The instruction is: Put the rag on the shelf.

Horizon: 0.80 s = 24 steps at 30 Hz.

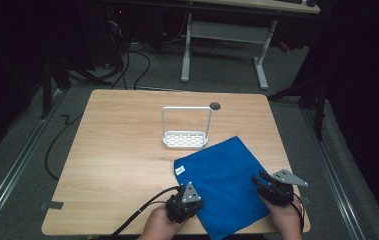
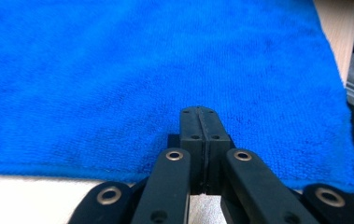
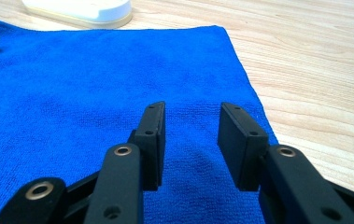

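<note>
On the wooden table (image 1: 122, 150), a blue cloth (image 1: 222, 185) lies spread flat at the near right part, turned like a diamond, with one corner reaching over the table's near edge between the person's two hands. A small white tag (image 1: 179, 170) sits at its left corner. Just beyond the cloth's far corner stands a white rack (image 1: 186, 139), a perforated tray with a tall wire handle arching over it; its base shows at the top of the right gripper view, just beside the cloth's edge. A small round hole (image 1: 215, 106) marks the tabletop behind the rack.

At the cloth's near left edge, the left gripper (image 2: 199, 116) rests over the fabric with its jaws pressed together pad to pad. Whether any fold of cloth is pinched between them cannot be told; the cloth looks flat around the tips.

At the cloth's right edge, the right gripper (image 3: 191, 126) hangs over the fabric with its jaws parted, a clear gap between the pads, blue cloth visible beneath and nothing gripped. The person's hand (image 1: 287, 217) holds it near the table's edge.
</note>
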Tool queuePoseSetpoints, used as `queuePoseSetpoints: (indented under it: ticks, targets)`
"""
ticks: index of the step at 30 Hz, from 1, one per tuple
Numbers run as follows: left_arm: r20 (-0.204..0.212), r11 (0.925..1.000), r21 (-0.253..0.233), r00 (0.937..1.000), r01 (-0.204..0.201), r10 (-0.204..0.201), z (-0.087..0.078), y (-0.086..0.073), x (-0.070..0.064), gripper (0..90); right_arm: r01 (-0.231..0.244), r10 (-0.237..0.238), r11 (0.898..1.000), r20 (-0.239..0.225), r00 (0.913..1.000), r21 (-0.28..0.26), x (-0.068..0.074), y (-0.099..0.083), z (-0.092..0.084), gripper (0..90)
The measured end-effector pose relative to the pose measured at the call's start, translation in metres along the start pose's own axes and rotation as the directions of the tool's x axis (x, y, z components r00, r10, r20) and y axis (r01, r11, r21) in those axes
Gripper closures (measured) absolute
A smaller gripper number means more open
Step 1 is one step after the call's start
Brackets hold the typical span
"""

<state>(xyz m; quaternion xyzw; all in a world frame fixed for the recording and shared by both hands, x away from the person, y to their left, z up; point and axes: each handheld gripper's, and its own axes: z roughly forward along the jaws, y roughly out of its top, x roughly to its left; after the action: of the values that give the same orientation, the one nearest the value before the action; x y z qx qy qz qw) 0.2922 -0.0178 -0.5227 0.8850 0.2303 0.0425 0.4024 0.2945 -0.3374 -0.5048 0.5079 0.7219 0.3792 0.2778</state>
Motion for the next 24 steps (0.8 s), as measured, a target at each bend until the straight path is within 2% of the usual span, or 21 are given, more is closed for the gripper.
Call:
queuePoseSetpoints:
  ticks: [3,7,10,16,24]
  targets:
    - [-0.004,0.9998,0.020,1.0000,-0.003,0.003,0.003,-0.001,0.001,90.0,-0.005,0.005,1.000,0.003,1.0000,0.000,-0.001,0.000,0.000,62.4]
    - [0.005,0.9998,0.018,1.0000,-0.005,0.005,0.002,-0.002,0.002,90.0,-0.009,0.009,1.000,0.001,1.0000,0.000,-0.001,0.000,0.000,62.3]
    - [0.014,0.9998,0.021,0.9999,0.001,-0.002,0.000,-0.004,0.004,90.0,-0.009,0.009,1.000,0.000,1.0000,0.000,-0.001,0.000,0.000,62.3]
    - [0.005,0.9994,0.032,0.9999,0.012,-0.013,-0.011,-0.012,0.011,90.0,-0.009,0.009,1.000,0.002,1.0000,-0.006,-0.002,0.000,-0.002,62.3]
    - [-0.004,0.9968,0.043,0.9977,0.068,-0.068,-0.031,-0.027,0.027,90.0,-0.006,0.006,1.000,-0.011,0.9999,0.000,-0.001,0.000,0.000,64.8]
